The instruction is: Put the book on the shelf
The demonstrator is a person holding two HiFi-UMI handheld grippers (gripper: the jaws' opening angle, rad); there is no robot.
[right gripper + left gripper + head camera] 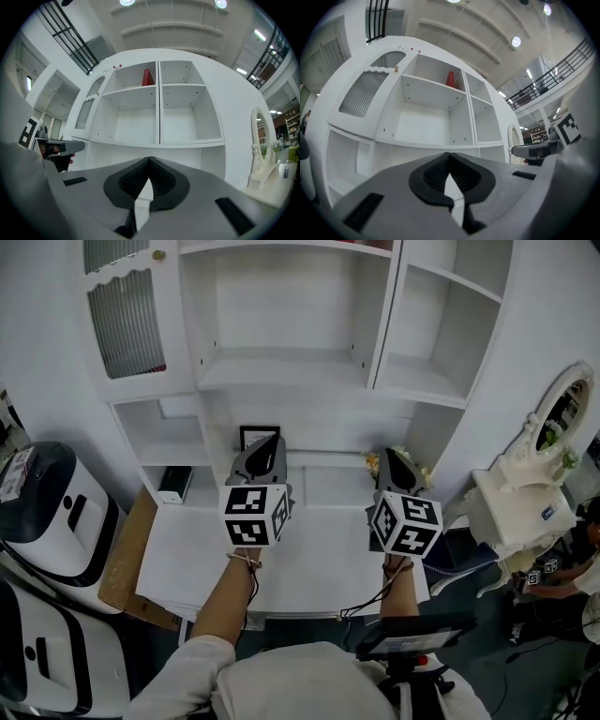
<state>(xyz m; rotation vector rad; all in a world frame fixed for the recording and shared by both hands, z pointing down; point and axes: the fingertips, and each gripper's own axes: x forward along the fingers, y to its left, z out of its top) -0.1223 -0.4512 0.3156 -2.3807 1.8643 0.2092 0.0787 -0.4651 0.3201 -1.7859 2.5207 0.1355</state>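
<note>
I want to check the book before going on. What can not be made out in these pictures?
- Red thing on the top shelf: too small in both gripper views to call it a book; the head view's top edge cuts that shelf off.
- Dark frame: head view, lower part behind the left tongs.
- Flowers: head view, mostly behind the right tongs.

- No word, brand name or number was legible in any of my three views.
- The cube [255, 514] on my left gripper [265, 441] showed only black-and-white square markers, which were patterns rather than letters.
- The second cube [405, 524], on my right gripper [388, 456], bore the same kind of markers.
- A white label [13, 474] on the black-and-white machine [66, 512] at my left was too small to read.
- A small blue tag [547, 514] on the white dressing table [511, 502] was equally illegible.
</note>
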